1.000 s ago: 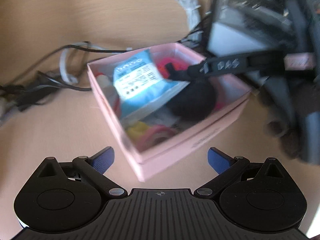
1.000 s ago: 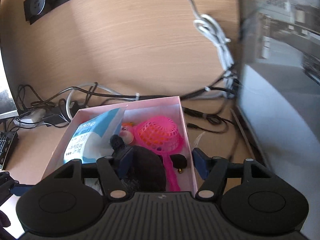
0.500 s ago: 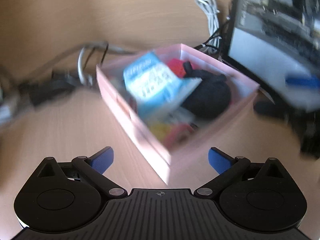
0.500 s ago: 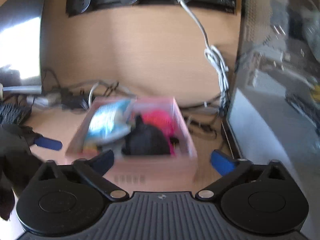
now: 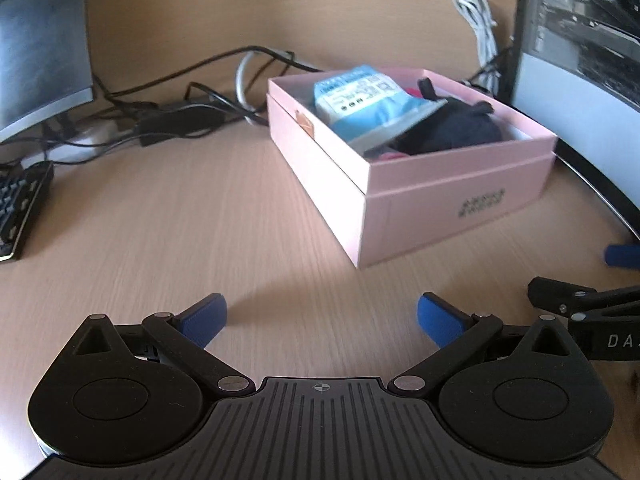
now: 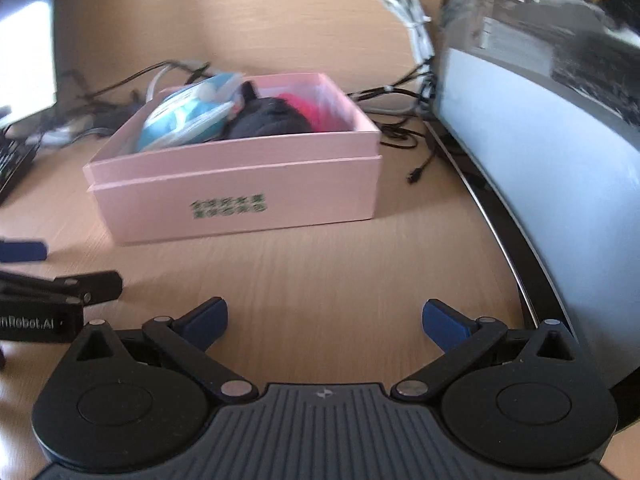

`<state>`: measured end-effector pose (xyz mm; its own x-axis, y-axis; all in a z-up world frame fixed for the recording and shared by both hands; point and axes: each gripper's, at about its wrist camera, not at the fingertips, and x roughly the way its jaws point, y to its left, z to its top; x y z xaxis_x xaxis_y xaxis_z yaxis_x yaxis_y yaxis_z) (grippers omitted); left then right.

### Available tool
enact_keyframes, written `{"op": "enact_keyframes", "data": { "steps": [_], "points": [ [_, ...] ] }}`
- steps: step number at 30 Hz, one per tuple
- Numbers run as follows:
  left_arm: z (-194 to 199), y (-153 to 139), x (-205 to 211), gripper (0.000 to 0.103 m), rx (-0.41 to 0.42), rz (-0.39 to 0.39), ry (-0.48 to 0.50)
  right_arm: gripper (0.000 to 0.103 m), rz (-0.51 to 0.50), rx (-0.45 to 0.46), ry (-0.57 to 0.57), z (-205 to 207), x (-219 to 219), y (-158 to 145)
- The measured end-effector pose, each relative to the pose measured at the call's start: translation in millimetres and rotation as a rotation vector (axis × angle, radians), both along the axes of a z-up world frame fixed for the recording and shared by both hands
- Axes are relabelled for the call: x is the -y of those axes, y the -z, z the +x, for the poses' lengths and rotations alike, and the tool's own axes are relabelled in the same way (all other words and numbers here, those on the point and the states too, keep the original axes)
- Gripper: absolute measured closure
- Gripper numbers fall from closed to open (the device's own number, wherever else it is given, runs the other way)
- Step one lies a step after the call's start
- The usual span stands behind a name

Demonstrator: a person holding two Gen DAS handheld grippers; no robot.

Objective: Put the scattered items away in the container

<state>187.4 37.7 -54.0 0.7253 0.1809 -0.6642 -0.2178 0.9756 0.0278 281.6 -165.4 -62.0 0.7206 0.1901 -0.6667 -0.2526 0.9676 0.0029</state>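
Both the left gripper (image 5: 322, 314) and right gripper (image 6: 325, 318) gape wide, empty, near the pink box (image 6: 240, 184); its load looks complete, probably.

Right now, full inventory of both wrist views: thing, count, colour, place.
box: 1, pink, on desk, lid off
packet: 1, blue and white, in box, left side
soft item: 1, black, in box, beside packet
mesh item: 1, pink, in box, behind black item
cables: several, black and white, behind box
keyboard: 1, black, desk's left edge
monitor: 1, dark, far left
desk: 1, light wood
left gripper: 1, black with blue pads, open, empty
right gripper: 1, same, open, empty
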Motion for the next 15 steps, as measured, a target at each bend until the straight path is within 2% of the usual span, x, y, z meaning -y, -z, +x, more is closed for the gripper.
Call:
{"op": "enact_keyframes", "data": {
  "steps": [3,5,11,13,15],
  "points": [
    [1,3,3,0.000,0.033,0.020,0.003,0.000,-0.007,0.025,-0.016,6,-1,1],
    [5,4,1,0.000,0.033,0.002,-0.002,0.000,0.014,0.031,-0.054,12,2,3],
    [6,5,6,0.000,0.032,0.014,-0.046,0.000,0.016,0.029,-0.082,19,2,3],
    [-4,4,13,0.000,0.034,0.064,-0.069,0.000,0.016,0.029,-0.082,19,2,3],
    [-12,3,20,0.000,0.038,0.139,-0.049,0.000,0.016,0.029,-0.082,20,2,3]
  ]
}}
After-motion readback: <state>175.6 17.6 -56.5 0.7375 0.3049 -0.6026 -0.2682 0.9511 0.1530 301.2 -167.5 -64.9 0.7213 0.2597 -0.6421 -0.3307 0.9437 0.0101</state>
